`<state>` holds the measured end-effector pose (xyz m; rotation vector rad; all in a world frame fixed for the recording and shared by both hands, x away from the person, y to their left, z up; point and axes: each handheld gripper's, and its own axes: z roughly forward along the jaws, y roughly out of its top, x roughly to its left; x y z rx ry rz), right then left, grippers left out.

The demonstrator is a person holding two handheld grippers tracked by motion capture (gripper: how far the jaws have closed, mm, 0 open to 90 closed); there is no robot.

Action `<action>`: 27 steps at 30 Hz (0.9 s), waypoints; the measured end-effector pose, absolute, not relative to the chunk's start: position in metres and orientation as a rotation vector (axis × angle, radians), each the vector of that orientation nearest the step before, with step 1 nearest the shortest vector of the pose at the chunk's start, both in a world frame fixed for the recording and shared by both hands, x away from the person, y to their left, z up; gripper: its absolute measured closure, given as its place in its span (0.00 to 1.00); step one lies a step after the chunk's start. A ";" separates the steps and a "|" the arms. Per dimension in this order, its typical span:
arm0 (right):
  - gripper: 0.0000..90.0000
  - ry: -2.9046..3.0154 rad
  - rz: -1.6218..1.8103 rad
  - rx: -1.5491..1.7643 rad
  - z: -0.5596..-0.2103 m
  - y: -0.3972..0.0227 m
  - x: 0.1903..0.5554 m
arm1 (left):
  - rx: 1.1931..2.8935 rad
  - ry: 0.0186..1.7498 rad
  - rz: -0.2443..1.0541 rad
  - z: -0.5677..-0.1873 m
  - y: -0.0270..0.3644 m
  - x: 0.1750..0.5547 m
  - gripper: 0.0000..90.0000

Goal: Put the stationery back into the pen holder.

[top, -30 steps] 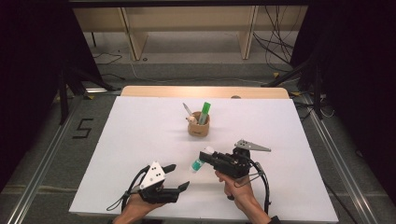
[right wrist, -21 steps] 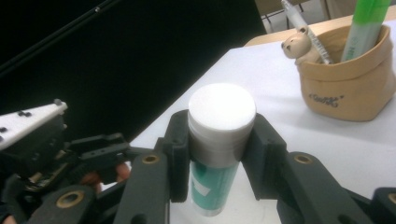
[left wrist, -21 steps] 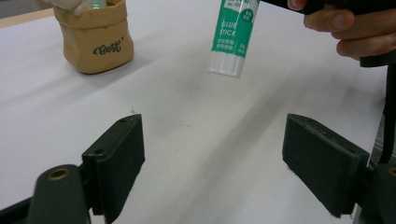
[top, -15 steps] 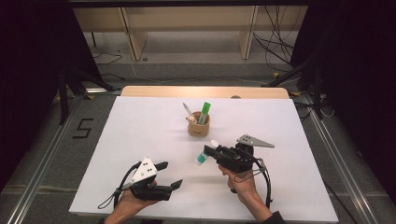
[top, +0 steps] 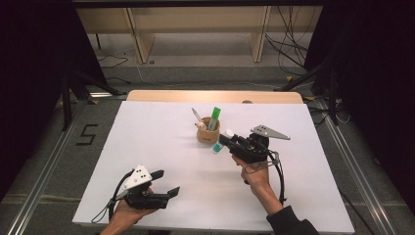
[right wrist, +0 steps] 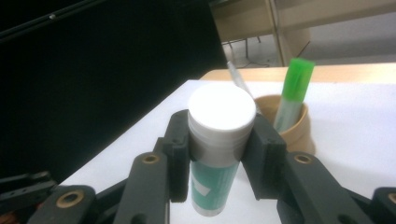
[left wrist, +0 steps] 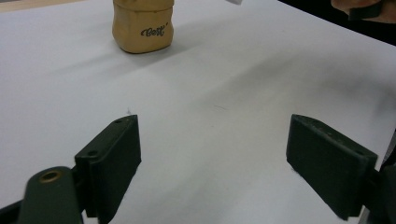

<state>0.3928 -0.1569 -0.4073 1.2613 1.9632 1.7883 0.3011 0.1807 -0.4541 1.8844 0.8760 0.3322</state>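
We've got the glue stick (right wrist: 218, 154) clenched in the right gripper (top: 231, 142), just beside the wooden cup (top: 208, 137) near the desk's far-middle. Next, we judge: lift, tip upright, drop in beside the green marker (top: 214, 117). Left gripper (top: 164, 182) at the near-left edge, jaws just opened, nothing btwn. White desk (top: 161, 132); dark room, shelving (top: 195, 29) behind.

A white table (top: 147, 161) stands on grey floor (top: 39, 161), wooden shelving (top: 195, 24) behind, dark curtains beside.
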 end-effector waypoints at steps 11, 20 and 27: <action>0.73 1.918 1.750 1.275 -0.393 -0.153 0.419 | 1.875 0.895 0.334 -0.457 0.188 0.302 0.18; 0.73 1.896 1.708 1.308 -0.392 -0.148 0.438 | 1.882 0.892 0.346 -0.458 0.191 0.299 0.18; 0.73 1.883 1.685 1.346 -0.394 -0.145 0.452 | 1.889 0.887 0.371 -0.458 0.193 0.298 0.18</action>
